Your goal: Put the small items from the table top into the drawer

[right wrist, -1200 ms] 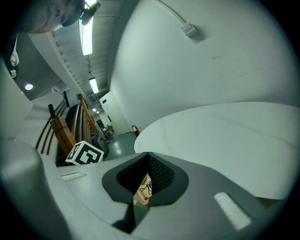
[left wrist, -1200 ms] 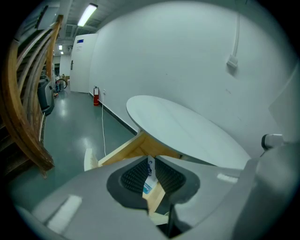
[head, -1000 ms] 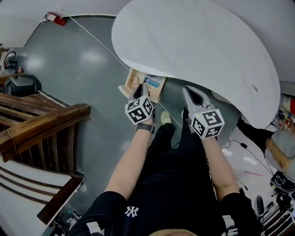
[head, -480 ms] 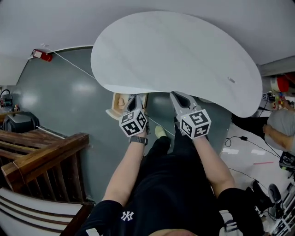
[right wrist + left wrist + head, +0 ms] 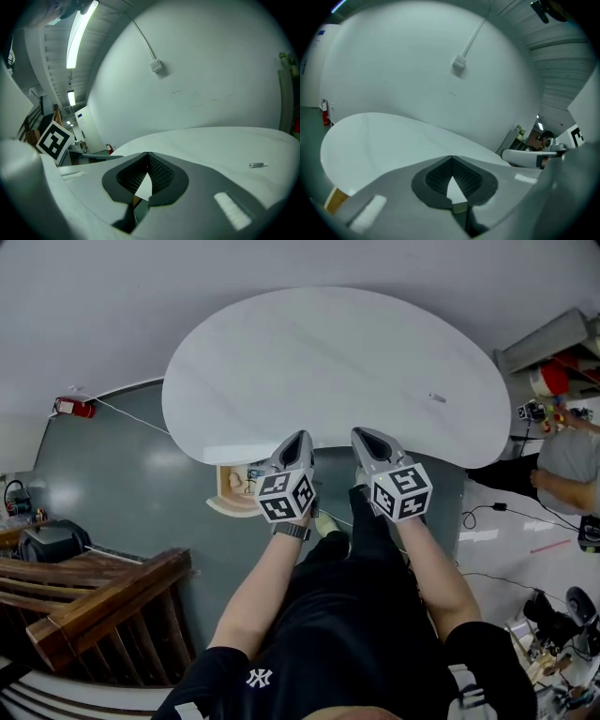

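The white oval table top (image 5: 281,362) carries one small grey item (image 5: 437,397) at its far right; in the right gripper view this item (image 5: 257,164) lies to the right of the jaws. A wooden drawer (image 5: 228,505) stands open under the table's near left edge, with a few small things in it. My left gripper (image 5: 298,441) is shut and empty over the near table edge, just right of the drawer. My right gripper (image 5: 364,435) is beside it, also shut and empty. Both pairs of tips meet in the gripper views, left gripper (image 5: 451,157) and right gripper (image 5: 147,153).
A wooden railing (image 5: 94,596) stands on the floor at the left. A red extinguisher (image 5: 70,407) and a white cable lie by the wall. A person (image 5: 572,465) sits at the right among cables and gear. The wall (image 5: 417,56) rises behind the table.
Both grippers have risen from beside the open drawer to the table's near edge. The left one moved further. Both stayed shut.
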